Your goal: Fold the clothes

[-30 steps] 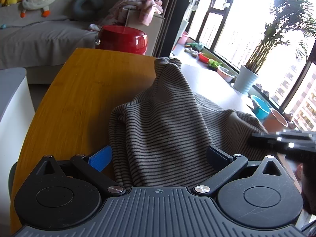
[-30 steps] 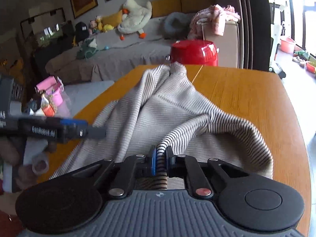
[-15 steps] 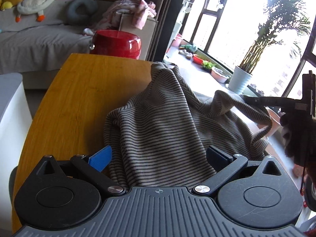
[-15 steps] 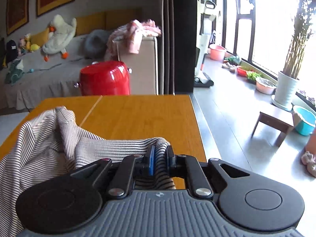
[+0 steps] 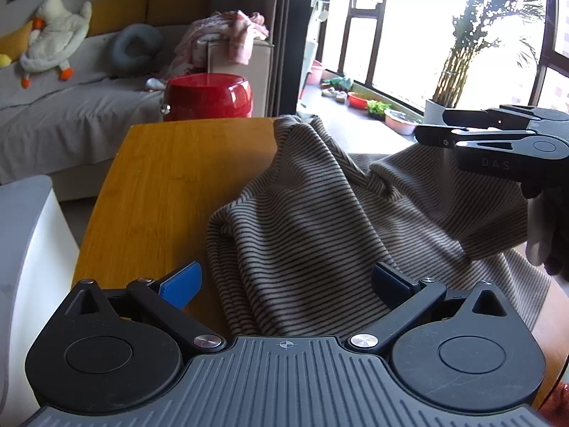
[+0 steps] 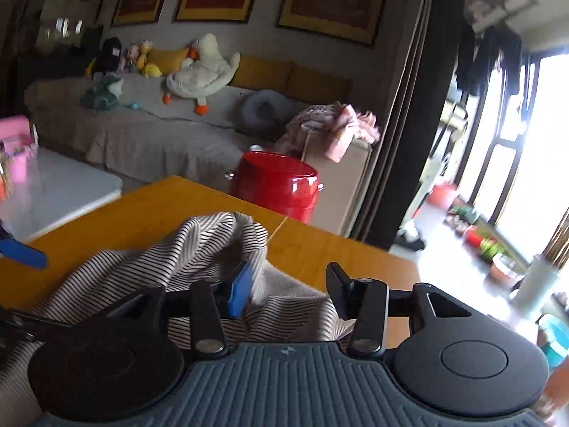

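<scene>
Striped garment [image 6: 199, 245] apparently released: right gripper [image 6: 290, 290] fingers now spread; left gripper [image 5: 284, 284] stays wide.

The striped garment [image 5: 320, 220] is soft ribbed knit cloth. The table [image 5: 170, 178] is smooth matt wood. The red pot [image 5: 209, 96] shines glossy.

A shirt [image 5: 320, 220] lies heaped on the table [image 5: 170, 178], toward its right side. Behind the table stands a stool [image 5: 209, 96], behind that a sofa [image 5: 71, 114] with a toy goose [image 5: 53, 42] on it.
</scene>
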